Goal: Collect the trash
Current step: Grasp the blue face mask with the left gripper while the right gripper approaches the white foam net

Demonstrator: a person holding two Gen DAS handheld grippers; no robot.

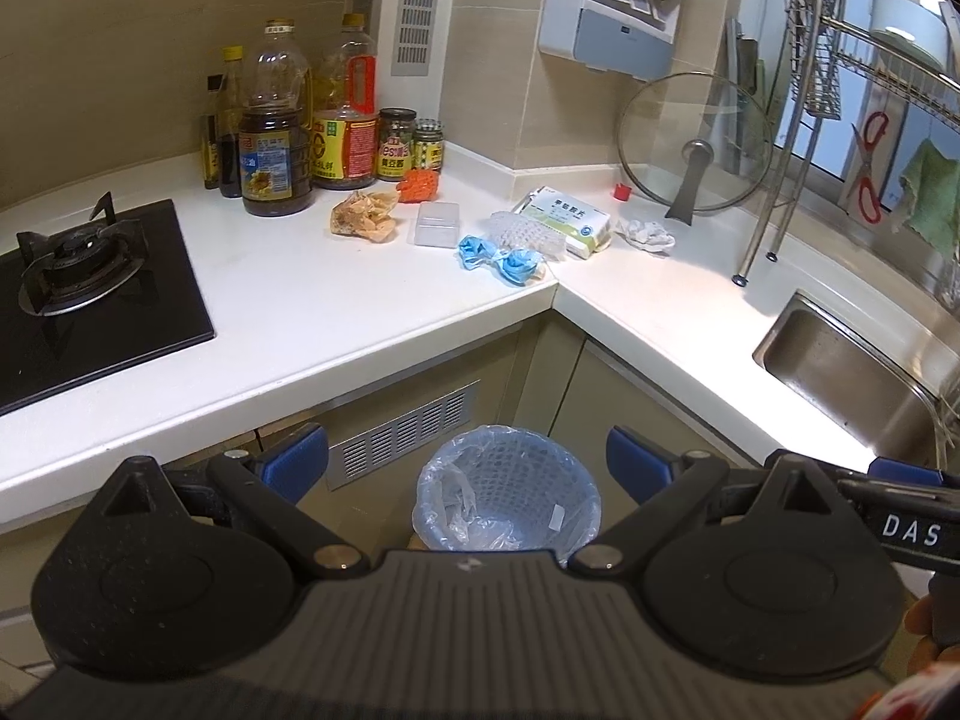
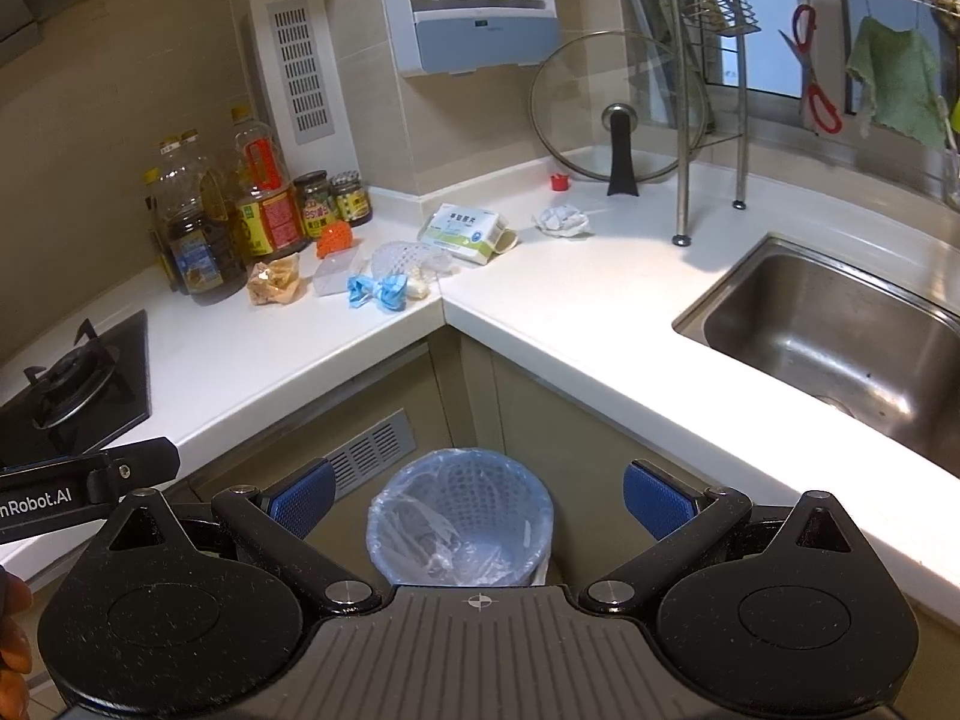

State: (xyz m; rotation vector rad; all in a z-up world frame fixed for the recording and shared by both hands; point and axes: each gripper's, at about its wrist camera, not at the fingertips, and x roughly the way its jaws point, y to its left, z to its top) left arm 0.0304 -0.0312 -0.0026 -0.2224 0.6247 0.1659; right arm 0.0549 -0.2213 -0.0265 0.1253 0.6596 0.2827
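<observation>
We count 5 bottles (image 1: 276,138) and 2 jars (image 1: 396,144) by the wall, plus 1 bin (image 1: 507,489) on the floor. On the counter we see 2 blue gloves (image 1: 498,258), 1 medicine box (image 1: 570,219), 1 crumpled tissue (image 1: 645,233) and 1 red cap (image 1: 623,191).

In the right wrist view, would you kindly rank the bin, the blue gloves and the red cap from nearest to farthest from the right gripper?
1. Bin: on the floor, right ahead of the right gripper.
2. Blue gloves: at the counter's corner edge.
3. Red cap: far back, by the wall.
</observation>
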